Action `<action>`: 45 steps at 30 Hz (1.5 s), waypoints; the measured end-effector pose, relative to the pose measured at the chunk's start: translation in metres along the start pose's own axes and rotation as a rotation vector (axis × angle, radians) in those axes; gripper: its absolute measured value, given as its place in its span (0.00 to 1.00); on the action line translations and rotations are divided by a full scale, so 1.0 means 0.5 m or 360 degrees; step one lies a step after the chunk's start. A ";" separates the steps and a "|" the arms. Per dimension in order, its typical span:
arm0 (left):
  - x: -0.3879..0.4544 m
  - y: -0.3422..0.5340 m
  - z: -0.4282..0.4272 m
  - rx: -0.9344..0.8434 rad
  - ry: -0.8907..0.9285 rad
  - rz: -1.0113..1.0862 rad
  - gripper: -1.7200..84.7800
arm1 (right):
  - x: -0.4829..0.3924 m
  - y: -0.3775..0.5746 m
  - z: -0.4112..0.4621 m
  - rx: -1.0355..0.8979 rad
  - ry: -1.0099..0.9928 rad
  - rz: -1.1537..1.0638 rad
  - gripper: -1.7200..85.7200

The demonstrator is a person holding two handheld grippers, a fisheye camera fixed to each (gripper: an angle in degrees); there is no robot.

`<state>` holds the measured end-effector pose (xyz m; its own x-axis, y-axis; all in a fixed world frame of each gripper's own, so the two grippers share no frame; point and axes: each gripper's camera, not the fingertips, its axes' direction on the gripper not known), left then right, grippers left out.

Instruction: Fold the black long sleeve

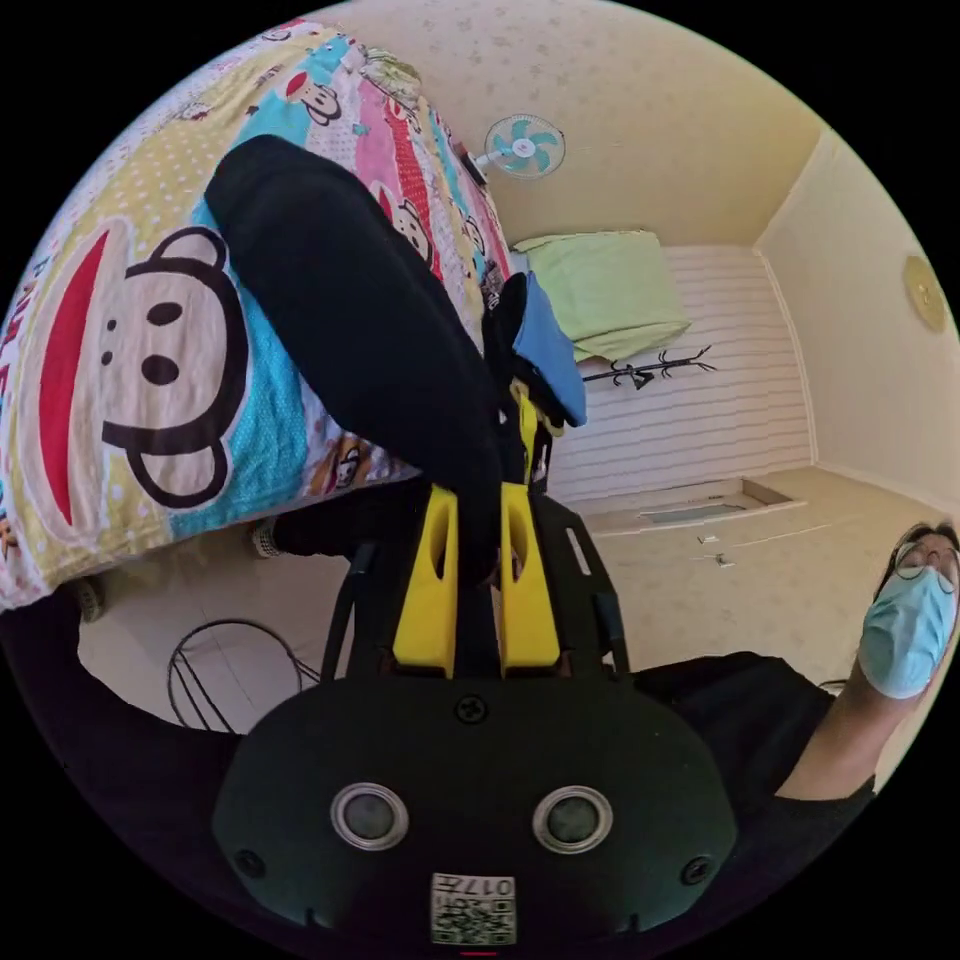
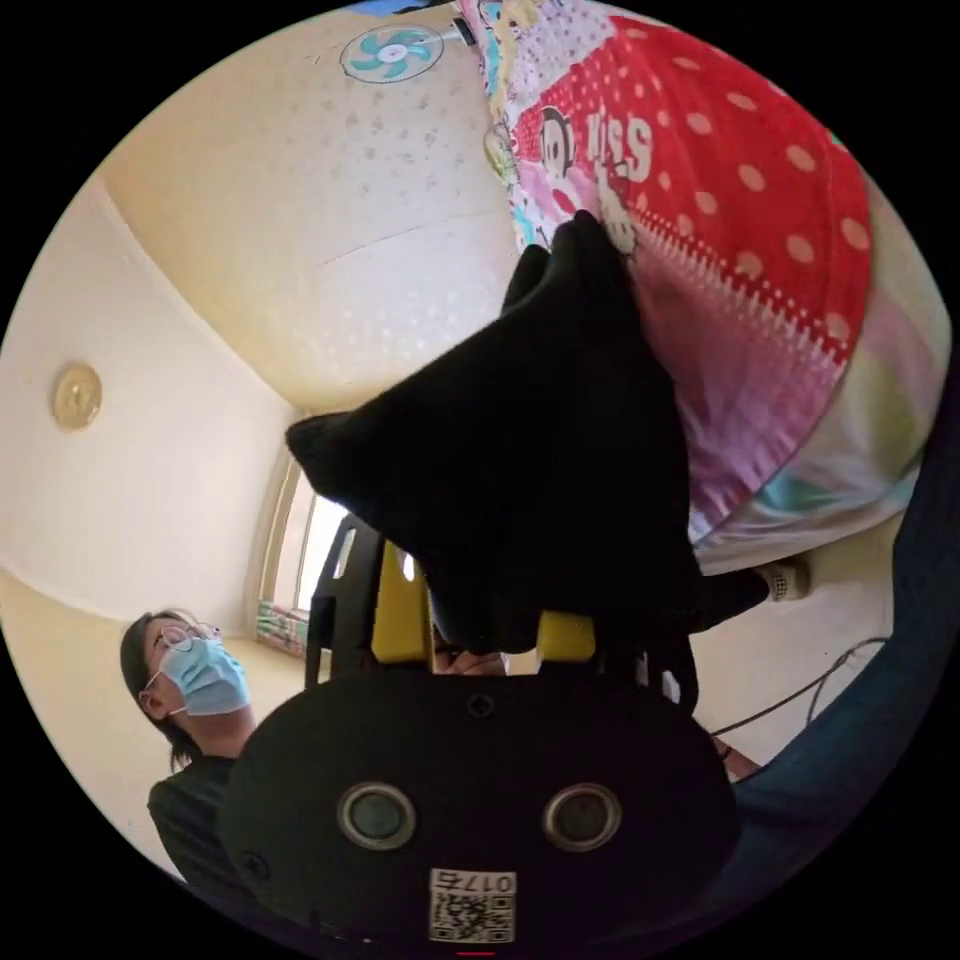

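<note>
Two views, both tilted hard, and the biggest thing in each is the cartoon-print bedspread [image 1: 150,330], bright with monkey faces in the left gripper view and showing a red polka-dot patch [image 2: 740,190] in the right gripper view. Against it hangs the black long sleeve [image 1: 350,300], lifted off the bed and held up between the two tools. In the left gripper view a long dark run of the black long sleeve stretches from the upper left down into the left gripper [image 1: 478,560], and its yellow jaws are closed tight on the fabric, cloth pinched right between them. Over in the right gripper view, the black long sleeve [image 2: 530,440] drapes in a broad bunch over the right gripper [image 2: 485,625]; the yellow jaws peek out on either side below the cloth, but the fabric covers their tips, so I cannot tell whether they are clamped on it or standing apart. Behind the left gripper's jaws sits another tool with a blue piece [image 1: 548,360], partly hidden by the sleeve. A person in a face mask [image 1: 905,630] and dark top leans in at the right edge of the left gripper view, and shows again at lower left [image 2: 205,675] in the right gripper view. A wall fan [image 1: 525,147] hangs on the pale wall, and a round wall light [image 2: 77,396] sits nearby.
</note>
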<state>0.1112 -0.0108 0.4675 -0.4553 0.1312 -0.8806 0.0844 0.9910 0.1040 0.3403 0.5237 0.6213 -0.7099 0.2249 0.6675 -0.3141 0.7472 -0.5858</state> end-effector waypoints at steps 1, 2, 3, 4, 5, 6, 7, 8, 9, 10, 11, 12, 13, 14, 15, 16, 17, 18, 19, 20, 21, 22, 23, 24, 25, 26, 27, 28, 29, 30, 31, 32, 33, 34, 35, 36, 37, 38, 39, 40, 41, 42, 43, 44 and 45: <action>0.013 0.014 -0.015 0.0012 -0.0003 0.0038 0.10 | -0.023 0.017 0.016 -0.0029 -0.0024 -0.0013 0.13; 0.035 0.043 -0.055 0.0058 0.0000 0.0104 0.11 | -0.060 0.034 0.044 -0.0095 -0.0022 -0.0116 0.11; 0.048 0.069 -0.104 0.0114 0.0006 0.0151 0.11 | -0.080 0.041 0.061 -0.0142 -0.0022 -0.0176 0.10; 0.052 0.082 -0.133 0.0155 0.0018 0.0174 0.12 | -0.124 0.053 0.101 -0.0243 -0.0012 -0.0296 0.09; 0.055 0.107 -0.193 0.0250 0.0070 0.0220 0.13 | -0.168 0.063 0.148 -0.0334 -0.0007 -0.0425 0.09; 0.052 0.138 -0.259 0.0381 0.0137 0.0268 0.14 | -0.190 0.067 0.173 -0.0380 -0.0011 -0.0486 0.08; 0.049 0.156 -0.294 0.0461 0.0161 0.0287 0.14 | -0.233 0.073 0.229 -0.0478 -0.0031 -0.0611 0.08; 0.038 0.196 -0.362 0.0643 0.0182 0.0296 0.15 | -0.274 0.077 0.293 -0.0584 -0.0051 -0.0748 0.08; 0.023 0.237 -0.423 0.0811 0.0227 0.0302 0.15 | -0.294 0.078 0.329 -0.0645 -0.0062 -0.0820 0.07; 0.013 0.258 -0.453 0.0893 0.0250 0.0297 0.14 | -0.328 0.078 0.402 -0.0757 -0.0093 -0.0920 0.07; -0.007 0.302 -0.506 0.1051 0.0269 0.0267 0.13 | -0.358 0.078 0.480 -0.0850 -0.0133 -0.0978 0.07; -0.031 0.347 -0.552 0.1191 0.0227 0.0175 0.11 | -0.372 0.079 0.520 -0.0889 -0.0168 -0.1011 0.07; -0.041 0.370 -0.572 0.1258 0.0199 0.0144 0.11 | -0.401 0.081 0.602 -0.0966 -0.0253 -0.1094 0.07; -0.061 0.411 -0.606 0.1369 0.0163 0.0114 0.11 | -0.428 0.083 0.690 -0.1033 -0.0359 -0.1147 0.07; -0.084 0.444 -0.633 0.1432 0.0159 0.0057 0.11 | -0.439 0.083 0.733 -0.1057 -0.0411 -0.1147 0.07; -0.096 0.458 -0.644 0.1448 0.0164 0.0017 0.11 | -0.457 0.085 0.821 -0.1085 -0.0506 -0.1127 0.07; -0.118 0.484 -0.663 0.1470 0.0164 -0.0057 0.11 | -0.471 0.092 0.907 -0.1096 -0.0586 -0.1138 0.07; -0.135 0.507 -0.677 0.1490 0.0154 -0.0109 0.11 | -0.477 0.098 0.949 -0.1096 -0.0621 -0.1170 0.07; -0.143 0.518 -0.683 0.1499 0.0151 -0.0130 0.11 | -0.479 0.110 1.032 -0.1098 -0.0678 -0.1238 0.07; -0.157 0.538 -0.693 0.1518 0.0155 -0.0161 0.11 | -0.462 0.118 1.110 -0.1091 -0.0706 -0.1193 0.07; -0.169 0.556 -0.701 0.1537 0.0171 -0.0188 0.11 | -0.447 0.122 1.147 -0.1076 -0.0709 -0.1145 0.07; -0.174 0.564 -0.704 0.1547 0.0178 -0.0200 0.11 | -0.408 0.135 1.211 -0.1030 -0.0678 -0.1095 0.08; -0.184 0.578 -0.709 0.1566 0.0182 -0.0223 0.11 | -0.356 0.151 1.268 -0.1007 -0.0606 -0.1051 0.08; -0.192 0.591 -0.714 0.1582 0.0180 -0.0246 0.11 | -0.322 0.159 1.296 -0.1011 -0.0559 -0.1000 0.08; -0.197 0.595 -0.715 0.1588 0.0178 -0.0257 0.11 | -0.245 0.174 1.347 -0.1028 -0.0432 -0.0897 0.09; -0.205 0.603 -0.718 0.1593 0.0170 -0.0285 0.11 | -0.161 0.191 1.391 -0.1068 -0.0246 -0.0824 0.11; -0.214 0.608 -0.719 0.1590 0.0156 -0.0321 0.12 | -0.116 0.200 1.411 -0.1110 -0.0138 -0.0779 0.12; -0.219 0.609 -0.719 0.1587 0.0151 -0.0340 0.12 | -0.022 0.218 1.446 -0.1273 0.0076 -0.0695 0.14; -0.228 0.609 -0.719 0.1578 0.0154 -0.0361 0.12 | 0.063 0.240 1.457 -0.1455 0.0294 -0.0669 0.14; -0.235 0.607 -0.719 0.1565 0.0166 -0.0366 0.12 | 0.097 0.251 1.450 -0.1512 0.0395 -0.0670 0.15; -0.237 0.604 -0.719 0.1558 0.0167 -0.0366 0.12 | 0.145 0.271 1.417 -0.1595 0.0530 -0.0727 0.14; -0.238 0.599 -0.719 0.1539 0.0145 -0.0360 0.12 | 0.172 0.283 1.368 -0.1672 0.0565 -0.0794 0.13; -0.237 0.591 -0.720 0.1514 0.0087 -0.0357 0.12 | 0.181 0.283 1.339 -0.1692 0.0588 -0.0809 0.13; -0.236 0.586 -0.719 0.1498 0.0049 -0.0359 0.12 | 0.190 0.274 1.269 -0.1701 0.0639 -0.0825 0.13; -0.236 0.572 -0.718 0.1455 -0.0037 -0.0367 0.12 | 0.188 0.257 1.191 -0.1680 0.0688 -0.0841 0.13; -0.238 0.551 -0.716 0.1398 -0.0118 -0.0368 0.12 | 0.183 0.245 1.148 -0.1650 0.0720 -0.0849 0.13; -0.240 0.536 -0.713 0.1361 -0.0152 -0.0368 0.12 | 0.167 0.215 1.057 -0.1550 0.0801 -0.0850 0.13; -0.245 0.501 -0.704 0.1284 -0.0215 -0.0365 0.11 | 0.145 0.183 0.963 -0.1442 0.0882 -0.0843 0.13; -0.248 0.458 -0.690 0.1213 -0.0241 -0.0355 0.11 | 0.130 0.166 0.913 -0.1376 0.0932 -0.0838 0.13; -0.250 0.432 -0.679 0.1175 -0.0223 -0.0334 0.11 | 0.099 0.133 0.817 -0.1224 0.1050 -0.0809 0.13; -0.248 0.373 -0.653 0.1102 -0.0129 -0.0240 0.10 | 0.063 0.104 0.724 -0.1073 0.1158 -0.0783 0.13; -0.239 0.305 -0.617 0.1021 -0.0007 -0.0117 0.09 | 0.042 0.091 0.679 -0.1000 0.1208 -0.0775 0.13; -0.231 0.270 -0.596 0.0974 0.0046 -0.0055 0.08 | -0.003 0.071 0.590 -0.0827 0.1322 -0.0762 0.13; -0.210 0.199 -0.548 0.0869 0.0099 0.0065 0.05 | -0.053 0.058 0.502 -0.0621 0.1434 -0.0748 0.13; -0.185 0.128 -0.493 0.0745 0.0066 0.0171 0.02 | -0.078 0.055 0.462 -0.0518 0.1474 -0.0746 0.13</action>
<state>-0.0598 0.0474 0.6696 -0.4561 0.2427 -0.8562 0.5187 0.8543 -0.0341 0.2136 0.3912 0.4730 0.2311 0.1567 0.9602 -0.1510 0.9808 -0.1238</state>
